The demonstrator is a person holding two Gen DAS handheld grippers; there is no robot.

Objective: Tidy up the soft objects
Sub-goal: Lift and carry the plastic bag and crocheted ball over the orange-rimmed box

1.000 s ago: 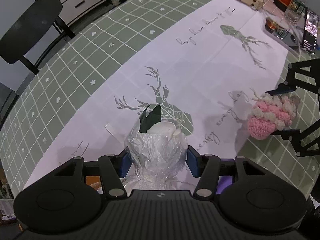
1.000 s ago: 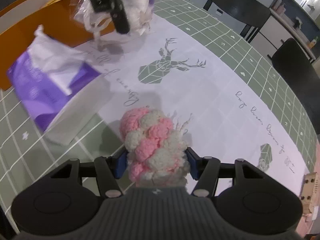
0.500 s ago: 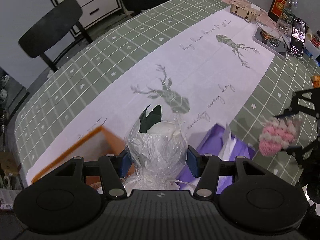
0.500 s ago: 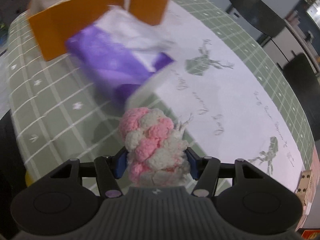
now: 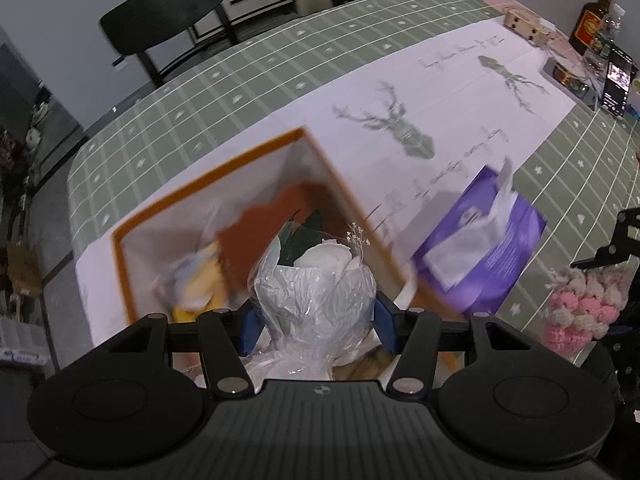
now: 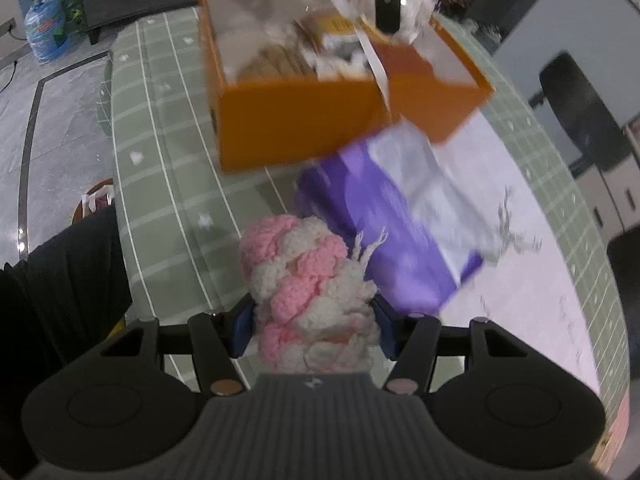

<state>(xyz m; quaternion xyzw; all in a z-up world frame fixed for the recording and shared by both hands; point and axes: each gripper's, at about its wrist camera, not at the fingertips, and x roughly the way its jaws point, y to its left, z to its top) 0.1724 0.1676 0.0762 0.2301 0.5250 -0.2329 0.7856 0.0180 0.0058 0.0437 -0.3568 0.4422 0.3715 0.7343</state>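
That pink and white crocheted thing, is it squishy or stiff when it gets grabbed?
Probably squishy: the pink and white crocheted piece bulges out between the right gripper's fingers. It looks light, since it stands upright above the grip without sagging. The bumpy yarn should resist slipping, though loose strands at its side might snag.

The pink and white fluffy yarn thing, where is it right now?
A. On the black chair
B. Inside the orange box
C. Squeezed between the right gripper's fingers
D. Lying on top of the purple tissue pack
C: the pink and white crocheted piece sits between the blue pads of the right gripper, held up above the green tablecloth, short of the orange box and beside the purple tissue pack.
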